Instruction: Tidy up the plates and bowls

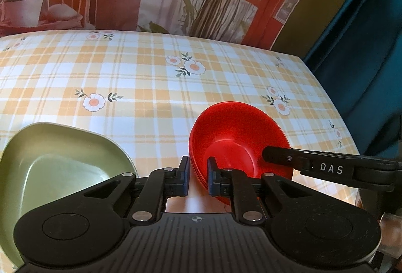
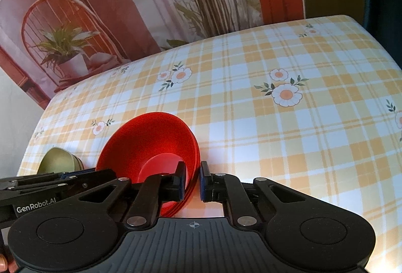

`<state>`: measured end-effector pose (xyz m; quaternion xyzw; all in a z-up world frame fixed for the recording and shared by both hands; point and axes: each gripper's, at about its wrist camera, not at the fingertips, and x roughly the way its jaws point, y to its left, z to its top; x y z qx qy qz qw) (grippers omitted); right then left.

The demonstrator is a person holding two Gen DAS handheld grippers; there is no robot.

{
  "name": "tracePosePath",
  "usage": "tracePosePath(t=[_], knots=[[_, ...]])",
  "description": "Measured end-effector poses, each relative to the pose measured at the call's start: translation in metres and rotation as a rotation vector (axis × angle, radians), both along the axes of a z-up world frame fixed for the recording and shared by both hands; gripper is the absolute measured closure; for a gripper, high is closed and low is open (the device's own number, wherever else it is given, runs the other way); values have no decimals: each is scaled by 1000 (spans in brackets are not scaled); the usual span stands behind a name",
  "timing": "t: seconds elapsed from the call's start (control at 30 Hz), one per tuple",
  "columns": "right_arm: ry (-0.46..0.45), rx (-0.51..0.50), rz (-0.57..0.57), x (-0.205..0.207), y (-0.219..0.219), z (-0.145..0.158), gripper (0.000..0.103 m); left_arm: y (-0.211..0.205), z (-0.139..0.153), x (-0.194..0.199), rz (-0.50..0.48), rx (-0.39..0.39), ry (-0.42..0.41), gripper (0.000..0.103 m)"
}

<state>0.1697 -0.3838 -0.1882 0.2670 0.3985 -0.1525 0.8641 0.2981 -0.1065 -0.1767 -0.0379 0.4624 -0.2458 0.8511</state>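
Note:
A stack of red bowls (image 1: pixel 236 137) stands on the checked tablecloth (image 1: pixel 140 77). My left gripper (image 1: pixel 198 178) has one finger on each side of the stack's near left rim, with a narrow gap. My right gripper (image 2: pixel 191 182) straddles the right rim of the same red bowls (image 2: pixel 150 139), and its finger (image 1: pixel 279 153) shows over the bowl in the left wrist view. Whether either grips the rim I cannot tell. A green triangular bowl (image 1: pixel 57 165) sits to the left; it also shows in the right wrist view (image 2: pixel 59 160).
The tablecloth (image 2: pixel 276 122) stretches away to a printed backdrop with plants at the far edge. The table's right edge drops off to a dark blue area (image 1: pixel 364 46). The left gripper's body (image 2: pixel 45 190) lies at the lower left of the right wrist view.

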Motion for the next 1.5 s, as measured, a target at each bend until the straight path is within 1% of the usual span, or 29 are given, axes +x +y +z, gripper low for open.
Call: tracePosePath(t=[0.3, 0.47, 0.8, 1.03, 1.2, 1.37, 1.5], knots=[[3, -8, -3, -1, 2, 3, 94, 1, 0, -3, 12, 2, 14, 89], [2, -14, 10, -4, 4, 12, 95, 5, 6, -9, 10, -12, 15, 88], [-32, -54, 36, -5, 18, 46, 95, 18, 36, -20, 10, -36, -45, 88], [-63, -61, 85, 12, 45, 66, 95, 49, 60, -25, 29, -41, -92, 88], [-75, -53, 132, 34, 71, 69, 95, 79, 69, -25, 58, -32, -106, 88], [-72, -36, 184, 57, 101, 64, 95, 110, 71, -24, 100, -11, -105, 88], [-53, -30, 216, 72, 121, 56, 95, 129, 63, -23, 130, 1, -89, 88]])
